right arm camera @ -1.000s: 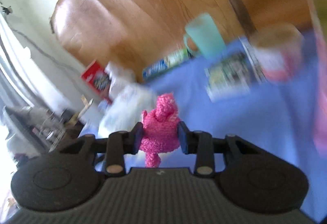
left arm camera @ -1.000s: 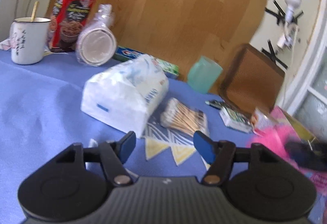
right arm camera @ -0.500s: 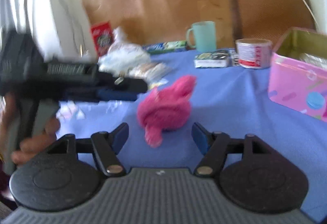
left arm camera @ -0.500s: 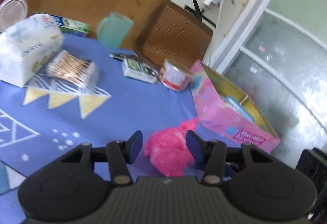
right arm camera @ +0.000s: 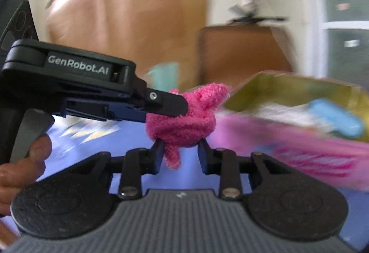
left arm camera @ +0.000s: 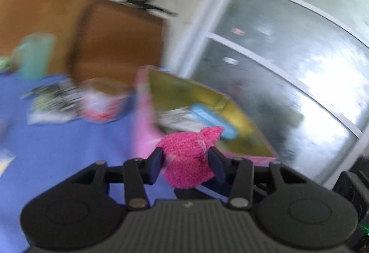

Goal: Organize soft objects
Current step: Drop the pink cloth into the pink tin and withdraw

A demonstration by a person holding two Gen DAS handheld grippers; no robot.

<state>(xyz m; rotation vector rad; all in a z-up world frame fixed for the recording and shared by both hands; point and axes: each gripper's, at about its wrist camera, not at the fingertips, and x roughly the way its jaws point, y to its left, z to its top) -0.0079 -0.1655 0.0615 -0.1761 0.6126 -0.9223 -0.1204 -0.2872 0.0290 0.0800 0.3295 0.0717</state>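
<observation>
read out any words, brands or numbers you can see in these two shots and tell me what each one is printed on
"GenRobot.AI": white lettering on the side of the left gripper, in the right wrist view.
Flat packet on the blue cloth: printed, too blurred to read.
Small tin: label too blurred to read.
Pink box: markings on its side smeared, unreadable.
Pink plush toy: its small tag shows no legible text.

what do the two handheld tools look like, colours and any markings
Both are matte black plastic: a ribbed grey deck between two round black housings, linkage arms with silver pivot screws, and dark blue fingertip pads. Seen side-on from the right wrist camera, the left tool carries white "GenRobot.AI" lettering, with a grey trigger under a bare hand. The right tool matches it. No cables or sleeves show.
</observation>
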